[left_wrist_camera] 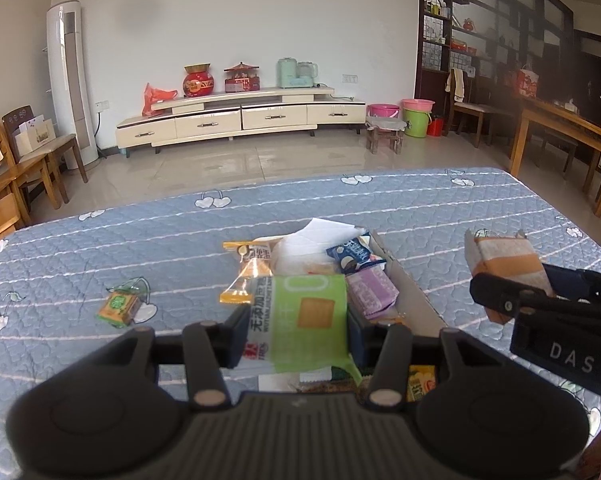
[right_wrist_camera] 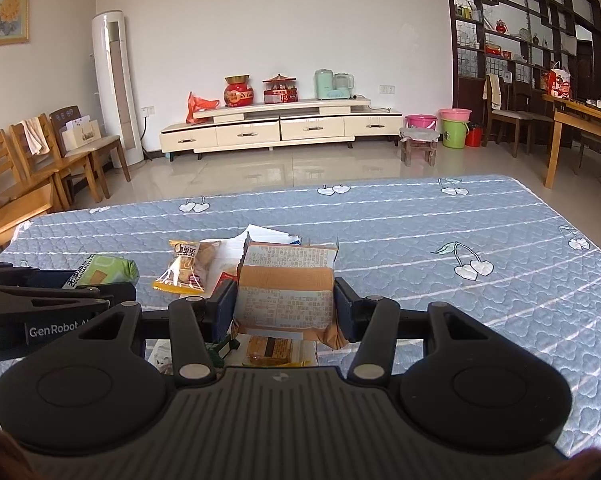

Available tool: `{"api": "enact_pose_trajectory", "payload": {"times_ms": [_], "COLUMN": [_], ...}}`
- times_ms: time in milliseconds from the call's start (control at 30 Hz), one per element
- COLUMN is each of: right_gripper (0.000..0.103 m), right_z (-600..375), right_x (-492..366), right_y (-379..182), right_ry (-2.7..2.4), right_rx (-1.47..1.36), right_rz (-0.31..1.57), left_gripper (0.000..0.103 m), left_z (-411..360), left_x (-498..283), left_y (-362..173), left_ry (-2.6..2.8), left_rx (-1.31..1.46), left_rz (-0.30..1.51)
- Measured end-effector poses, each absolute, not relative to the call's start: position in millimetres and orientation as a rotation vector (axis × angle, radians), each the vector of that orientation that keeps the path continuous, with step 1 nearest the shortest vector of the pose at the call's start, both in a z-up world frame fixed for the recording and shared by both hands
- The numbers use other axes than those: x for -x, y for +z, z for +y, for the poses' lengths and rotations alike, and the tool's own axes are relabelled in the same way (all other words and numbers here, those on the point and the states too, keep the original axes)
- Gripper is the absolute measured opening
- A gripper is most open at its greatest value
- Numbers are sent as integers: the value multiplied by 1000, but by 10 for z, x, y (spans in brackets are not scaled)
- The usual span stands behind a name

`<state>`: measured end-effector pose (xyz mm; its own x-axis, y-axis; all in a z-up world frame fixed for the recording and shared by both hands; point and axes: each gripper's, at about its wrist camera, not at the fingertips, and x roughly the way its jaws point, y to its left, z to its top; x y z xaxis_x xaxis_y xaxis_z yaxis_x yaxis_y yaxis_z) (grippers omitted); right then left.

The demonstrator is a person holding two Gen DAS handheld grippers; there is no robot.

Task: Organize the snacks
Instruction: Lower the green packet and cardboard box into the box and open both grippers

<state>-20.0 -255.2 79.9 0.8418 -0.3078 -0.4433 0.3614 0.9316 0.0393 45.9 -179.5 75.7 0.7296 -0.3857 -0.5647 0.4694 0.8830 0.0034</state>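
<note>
While clamped from both sides between the left gripper [left_wrist_camera: 298, 322] fingers, green biscuit packet [left_wrist_camera: 304, 320] held flat and raised above the cardboard box [left_wrist_camera: 414, 296], its near end running down behind the gripper body and lost there. Just beyond the fingertips, inside the box: purple packet [left_wrist_camera: 372, 294], dark blue packet [left_wrist_camera: 354, 254] and white paper [left_wrist_camera: 312, 240], their lower parts covered by the green wrapper. Ahead and left of the left fingers, clear yellow-edged packet [left_wrist_camera: 246, 272] propped at the box's near-left corner (resting on the rim or only leaning against it: cannot tell). Further left, well apart, small green-and-orange packet [left_wrist_camera: 118, 308] alone on the blue quilted cover [left_wrist_camera: 180, 248]. Between the right gripper [right_wrist_camera: 285, 300] fingers, closed on it from both sides, orange-and-white packet [right_wrist_camera: 286, 284], printed back toward the camera, hiding most of the box beneath. Under the right fingers, only slivers: brown-and-yellow snack [right_wrist_camera: 269, 349] and a strip of green, both cut off by the gripper body. Print on every wrapper too small to read.
</note>
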Motion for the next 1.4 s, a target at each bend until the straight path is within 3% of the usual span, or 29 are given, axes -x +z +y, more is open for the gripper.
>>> {"api": "enact_pose_trajectory", "payload": {"times_ms": [1067,1200,1267,1400], "right_gripper": [64,77,99,103], "right_z": [-2595,-2605,-2596,-2472], "right_x": [34,20,58,108], "right_y": [788,820,846,880], "right_ry": [-352,-365,-371,-357], "right_rx": [-151,-149,-155,-139], "right_rz": [504,488,472,446], "left_gripper": [48,64,71,79], "left_z": [-2092,-1982,-1871,-1506], "left_x": [-950,-990,-979,-965], "left_y": [565,572,588,621], "left_ry": [-537,-539,-525,-468], "left_rx": [-99,-64,-57,-34], "left_rz": [644,649,630,605]}}
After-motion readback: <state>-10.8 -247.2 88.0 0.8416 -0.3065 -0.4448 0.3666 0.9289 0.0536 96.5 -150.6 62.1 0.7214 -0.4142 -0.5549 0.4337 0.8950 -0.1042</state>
